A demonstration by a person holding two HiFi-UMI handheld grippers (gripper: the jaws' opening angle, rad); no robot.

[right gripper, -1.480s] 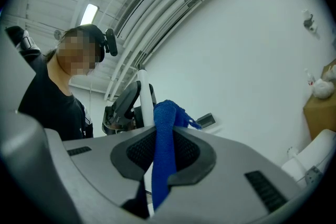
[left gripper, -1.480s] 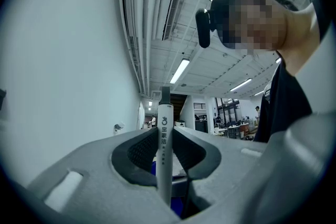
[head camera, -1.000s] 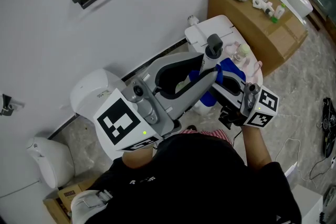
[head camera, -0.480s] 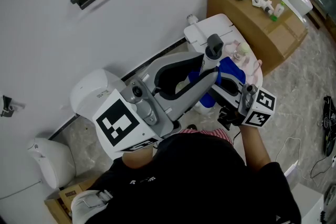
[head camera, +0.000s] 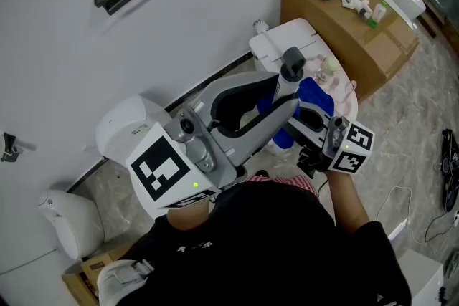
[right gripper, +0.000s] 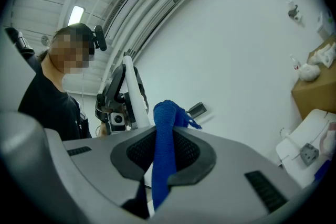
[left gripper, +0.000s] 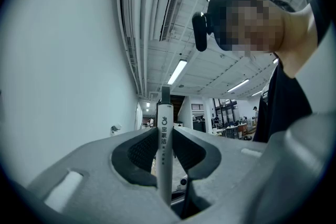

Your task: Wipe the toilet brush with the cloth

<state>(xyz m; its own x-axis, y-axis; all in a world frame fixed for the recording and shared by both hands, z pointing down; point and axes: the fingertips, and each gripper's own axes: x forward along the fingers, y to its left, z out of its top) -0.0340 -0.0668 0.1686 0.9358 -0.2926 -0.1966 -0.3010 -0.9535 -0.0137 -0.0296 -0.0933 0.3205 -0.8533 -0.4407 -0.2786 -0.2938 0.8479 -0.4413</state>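
Blue cloth (right gripper: 164,113) is pinched tight in the right tool (right gripper: 163,144), bunched up above its pads. The left tool (left gripper: 165,147) is clamped on the white handle of the toilet brush (left gripper: 164,113), upright at the middle of the head view. The cloth sits just beside the handle, so this looks like the wiping step. Next call: press the cloth on and run it along the handle, keeping the left grip firm.

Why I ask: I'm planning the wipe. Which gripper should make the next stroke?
Right. The right gripper is clamped on the blue cloth, close to the brush. The left gripper grips the toilet brush by its handle, so it probably best just steadies it.
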